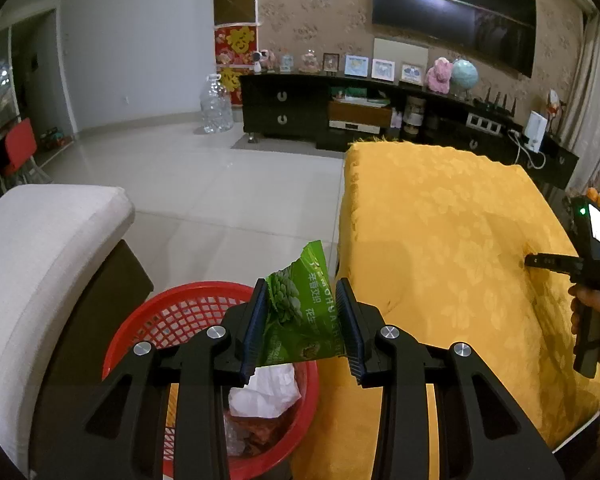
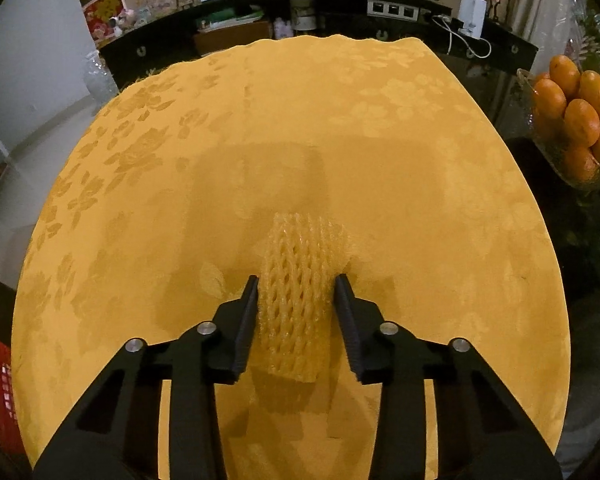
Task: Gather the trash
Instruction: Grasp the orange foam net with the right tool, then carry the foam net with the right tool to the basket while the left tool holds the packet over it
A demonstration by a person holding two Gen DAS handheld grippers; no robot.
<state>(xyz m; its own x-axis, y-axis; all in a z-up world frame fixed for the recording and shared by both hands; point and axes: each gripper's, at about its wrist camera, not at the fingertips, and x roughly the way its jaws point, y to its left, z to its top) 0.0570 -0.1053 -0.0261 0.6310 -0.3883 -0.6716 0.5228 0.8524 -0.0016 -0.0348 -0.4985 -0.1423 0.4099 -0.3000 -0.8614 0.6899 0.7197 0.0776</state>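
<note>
— Green wrapper (image 1: 300,312), crumpled, sat pinched between the 2 pads of the left gripper (image 1: 303,322), right over the red mesh basket (image 1: 172,316) on the floor. White paper (image 1: 265,394) already lay inside it.

— And the other hand?

— Beside it, the right gripper (image 2: 296,322) was down on the yellow tablecloth (image 2: 284,128), its jaws drawn in against both sides of a yellow foam fruit net (image 2: 302,276) that lay on the cloth.

— Anything further off?

— A dish of oranges (image 2: 576,120) stood off the table's right edge. Past the table ran a dark cabinet (image 1: 300,108) with picture frames, and a TV (image 1: 454,20) hung above.
</note>
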